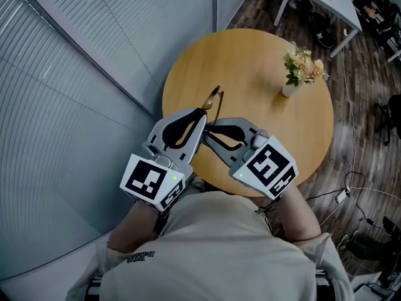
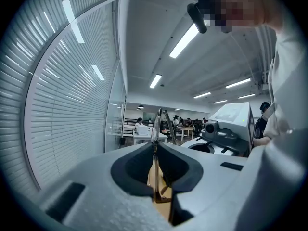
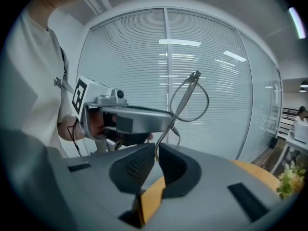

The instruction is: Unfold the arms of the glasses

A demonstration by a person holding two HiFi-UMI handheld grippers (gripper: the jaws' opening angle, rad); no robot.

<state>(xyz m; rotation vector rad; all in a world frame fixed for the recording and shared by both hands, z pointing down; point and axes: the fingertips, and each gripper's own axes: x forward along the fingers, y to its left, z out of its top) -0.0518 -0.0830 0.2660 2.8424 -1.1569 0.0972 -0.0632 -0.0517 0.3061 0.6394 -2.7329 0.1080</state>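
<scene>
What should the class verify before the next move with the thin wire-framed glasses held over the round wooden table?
1. Left gripper shut on the thin wire-framed glasses: ok.
2. Right gripper shut on the end of one arm: ok.
3. Glasses held clear of the round wooden table: ok.
4. White vase of flowers apart from both grippers: ok.
5. How far that arm stands open from the frame: cannot tell.

No legible text anywhere, small dark print point(image 1: 140, 256) on the person's shirt point(image 1: 213, 249) too small to read
</scene>
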